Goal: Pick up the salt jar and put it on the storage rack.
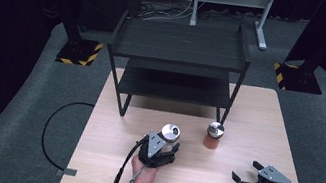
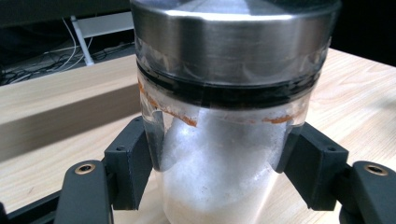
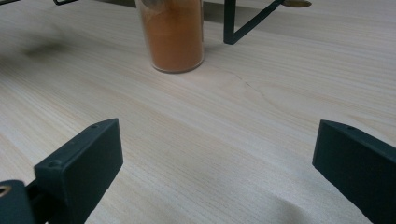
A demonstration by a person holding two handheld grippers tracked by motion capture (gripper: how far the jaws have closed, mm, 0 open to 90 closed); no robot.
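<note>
A clear glass jar (image 2: 219,154) with a steel lid (image 1: 170,132) holds white powder. My left gripper (image 1: 165,145) is shut on it, one black pad (image 2: 130,163) pressed on each side of the glass, near the table's middle front. A second jar (image 1: 213,135), filled with orange powder (image 3: 173,39) and capped in steel, stands on the table to the right of the first. My right gripper (image 1: 245,172) rests low over the front right of the table, its jaws wide apart with bare wood between them, the orange jar well ahead of it.
A black two-tier metal rack (image 1: 181,49) stands on the back half of the wooden table (image 1: 245,131); one of its legs (image 3: 243,23) is just behind the orange jar. A black cable (image 1: 55,128) loops off the table's left side.
</note>
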